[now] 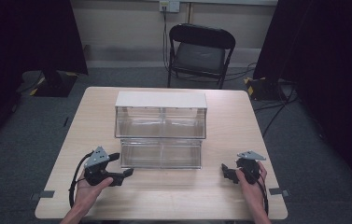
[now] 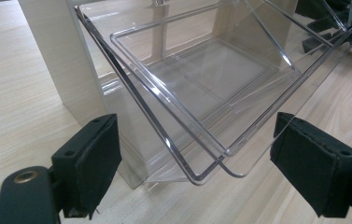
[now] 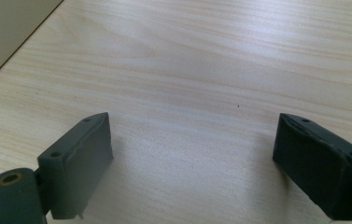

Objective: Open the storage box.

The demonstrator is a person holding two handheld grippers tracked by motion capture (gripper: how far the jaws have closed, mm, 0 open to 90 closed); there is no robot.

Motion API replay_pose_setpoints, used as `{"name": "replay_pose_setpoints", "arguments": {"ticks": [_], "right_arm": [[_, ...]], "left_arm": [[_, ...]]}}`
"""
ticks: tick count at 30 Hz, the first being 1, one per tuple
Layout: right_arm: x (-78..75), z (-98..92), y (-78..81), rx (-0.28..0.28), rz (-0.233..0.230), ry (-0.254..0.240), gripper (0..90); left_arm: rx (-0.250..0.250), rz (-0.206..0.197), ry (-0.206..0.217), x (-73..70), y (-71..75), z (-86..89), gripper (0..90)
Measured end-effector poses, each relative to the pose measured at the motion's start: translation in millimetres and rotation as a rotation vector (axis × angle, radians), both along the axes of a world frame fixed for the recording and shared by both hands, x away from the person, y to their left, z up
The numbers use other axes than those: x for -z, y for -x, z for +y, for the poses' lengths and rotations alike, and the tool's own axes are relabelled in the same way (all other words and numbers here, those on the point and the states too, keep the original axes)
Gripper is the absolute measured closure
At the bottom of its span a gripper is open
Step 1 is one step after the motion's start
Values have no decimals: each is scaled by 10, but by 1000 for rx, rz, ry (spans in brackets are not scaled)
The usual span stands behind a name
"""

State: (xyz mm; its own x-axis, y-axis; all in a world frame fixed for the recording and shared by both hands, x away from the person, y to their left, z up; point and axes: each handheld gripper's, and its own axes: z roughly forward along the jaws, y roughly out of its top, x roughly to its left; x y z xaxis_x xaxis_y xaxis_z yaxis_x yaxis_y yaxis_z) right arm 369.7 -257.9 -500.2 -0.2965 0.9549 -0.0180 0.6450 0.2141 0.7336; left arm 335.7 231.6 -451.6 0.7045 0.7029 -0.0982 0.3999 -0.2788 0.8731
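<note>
A clear plastic two-tier bin unit with a white top stands in the middle of the wooden table. My left gripper is open beside the lower bin's left front corner, held in a hand. In the left gripper view its jaws stand wide apart, framing the lower bin's protruding clear corner without touching it; the bins look empty. My right gripper is open at the right front, apart from the unit. In the right gripper view its jaws span bare tabletop.
A black folding chair stands behind the table. Cables and dark curtains lie on the floor at both sides. The other gripper shows dimly through the clear plastic. The table's edge is close on the right gripper view's left.
</note>
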Motion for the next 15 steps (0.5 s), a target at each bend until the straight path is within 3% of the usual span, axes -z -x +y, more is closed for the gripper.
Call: {"name": "replay_pose_setpoints", "arguments": {"ticks": [15], "right_arm": [[0, 0, 0, 1, 0, 0, 110]], "left_arm": [[-1, -2, -3, -53, 0, -13, 152]]}}
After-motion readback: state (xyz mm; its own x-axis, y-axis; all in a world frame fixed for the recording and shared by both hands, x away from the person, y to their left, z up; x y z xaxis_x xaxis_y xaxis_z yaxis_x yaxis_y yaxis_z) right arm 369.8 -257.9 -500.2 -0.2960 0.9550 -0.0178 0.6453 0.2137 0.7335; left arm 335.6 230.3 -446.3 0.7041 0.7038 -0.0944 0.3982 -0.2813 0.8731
